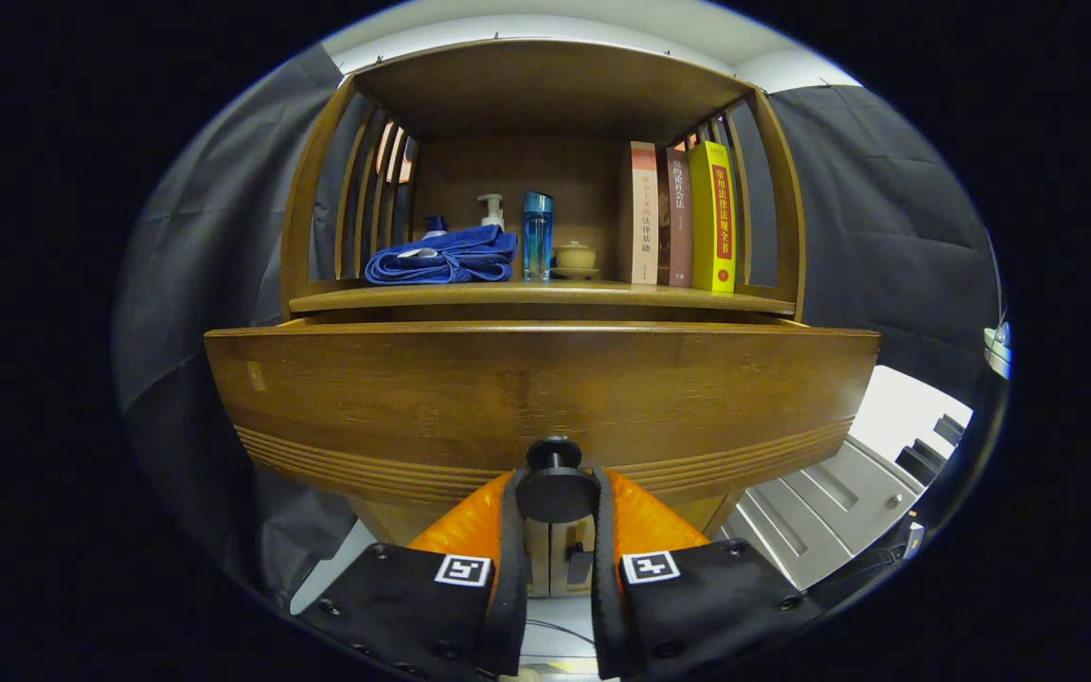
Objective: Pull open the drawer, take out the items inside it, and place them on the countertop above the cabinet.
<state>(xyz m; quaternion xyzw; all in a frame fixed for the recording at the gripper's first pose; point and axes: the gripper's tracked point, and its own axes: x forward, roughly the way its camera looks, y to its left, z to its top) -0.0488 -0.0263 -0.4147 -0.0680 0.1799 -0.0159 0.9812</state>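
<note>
With the gripper (555,497) clamped on the round dark drawer knob (555,491), at 6 o'clock on the wooden drawer front (545,398) standing slightly proud of the countertop (545,296), pull straight back, level, without twisting.

We are seeing the knob (556,493) sitting between the gripper (555,511) fingers, on the drawer (527,398) front. Above, the countertop (545,298) is holding a towel (441,260) left, bottles (537,235) in the middle, books (683,218) right.
</note>
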